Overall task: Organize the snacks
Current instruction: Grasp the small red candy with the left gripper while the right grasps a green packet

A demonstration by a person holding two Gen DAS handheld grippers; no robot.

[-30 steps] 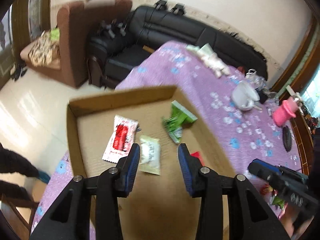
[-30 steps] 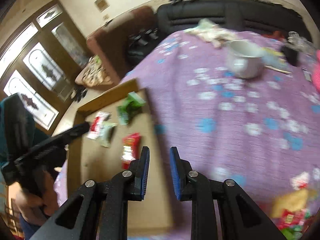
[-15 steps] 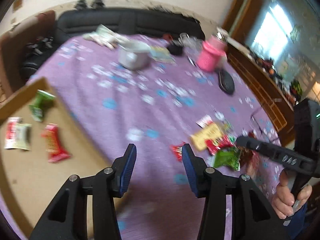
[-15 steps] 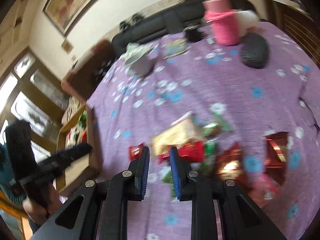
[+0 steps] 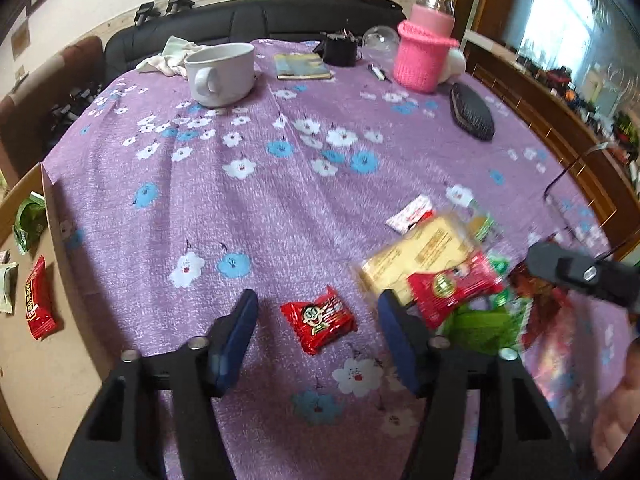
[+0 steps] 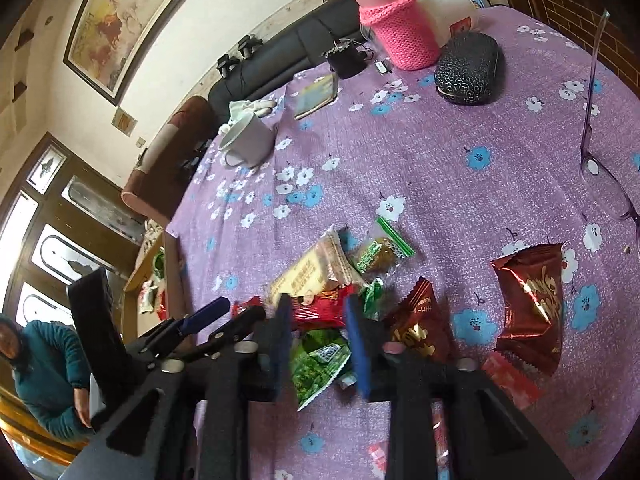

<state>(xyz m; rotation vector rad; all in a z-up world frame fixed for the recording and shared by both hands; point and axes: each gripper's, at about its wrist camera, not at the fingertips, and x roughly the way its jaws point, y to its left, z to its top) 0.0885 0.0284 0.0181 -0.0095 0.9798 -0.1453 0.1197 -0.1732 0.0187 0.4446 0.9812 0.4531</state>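
A second ago our left tool [image 5: 318,320] was hanging over the cardboard box [image 5: 44,208], where some packets already lie. Now it has swung away from the box and points at the snacks that remain on the counter [image 5: 280,184]. Its two fingers are spread wide and hold nothing, and the small red packet [image 5: 319,319] lies flat on the cloth directly between their tips. The box is now far to the left of this tool, with a red packet and green ones inside.

Our right tool [image 6: 318,320] has also travelled from the box side to the pile of snacks [image 6: 340,280]. Its fingers are a little apart and pinch nothing; a green packet [image 6: 316,364] lies under the gap and a red one [image 6: 320,308] just ahead of it. More to the right of this tool we see two dark red foil packets [image 6: 532,300].

We judge that one delivery is finished and that the next pick begins, probably the small red packet for the left tool.

The counter carries a purple cloth with white and blue flowers, soft and a little wrinkled. Far ahead of the tools stand a white mug [image 5: 222,74], a pink knitted bottle [image 5: 426,52] and a dark glasses case [image 5: 472,112]. Behind them are a black sofa [image 5: 280,20], a brown armchair and a framed painting [image 6: 120,20].
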